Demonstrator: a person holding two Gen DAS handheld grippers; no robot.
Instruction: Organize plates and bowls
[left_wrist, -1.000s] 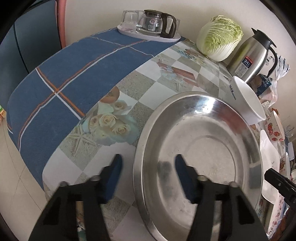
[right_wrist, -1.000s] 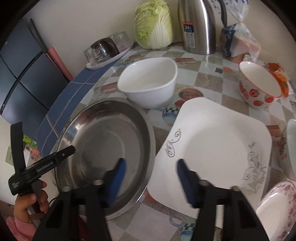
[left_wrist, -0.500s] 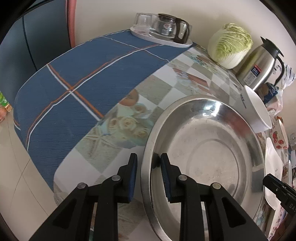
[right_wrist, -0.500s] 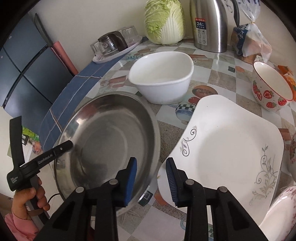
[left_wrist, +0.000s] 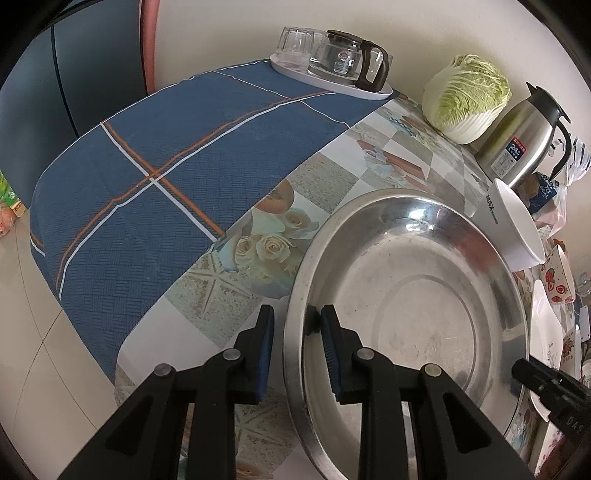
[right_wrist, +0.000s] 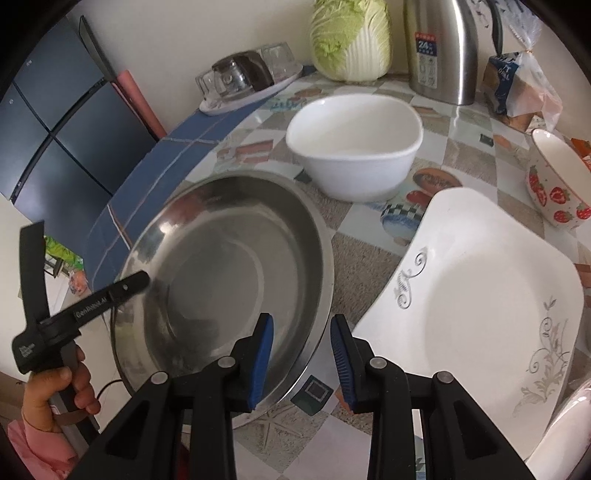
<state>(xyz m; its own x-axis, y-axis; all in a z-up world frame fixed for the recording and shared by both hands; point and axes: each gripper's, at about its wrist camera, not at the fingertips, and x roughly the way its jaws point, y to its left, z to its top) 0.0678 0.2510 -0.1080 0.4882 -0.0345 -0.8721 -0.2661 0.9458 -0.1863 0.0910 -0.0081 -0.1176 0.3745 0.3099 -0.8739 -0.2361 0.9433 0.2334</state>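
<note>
A large steel basin (left_wrist: 424, 314) (right_wrist: 221, 266) sits on the patterned table near its front edge. My left gripper (left_wrist: 295, 332) is shut on the basin's left rim, one blue pad outside the rim and one inside. My right gripper (right_wrist: 301, 336) is shut on the opposite rim in the same way. A hand (right_wrist: 55, 391) holds the left gripper's handle. Behind the basin stands a white bowl (right_wrist: 354, 147). To its right lie a square white plate (right_wrist: 480, 288) with grey scrolls and a strawberry-print bowl (right_wrist: 554, 184).
Along the wall stand a cabbage (right_wrist: 351, 40), a steel thermos jug (right_wrist: 439, 51), a bagged loaf (right_wrist: 517, 88) and a tray with a glass pot and glasses (left_wrist: 332, 62). A blue checked cloth (left_wrist: 166, 166) covers the table's left end. Another plate's rim (right_wrist: 565, 435) shows bottom right.
Both grippers' jaws went from wide apart to narrow around the basin's rim, then held. Each gripper shifted a little along the table toward its side of the rim.
</note>
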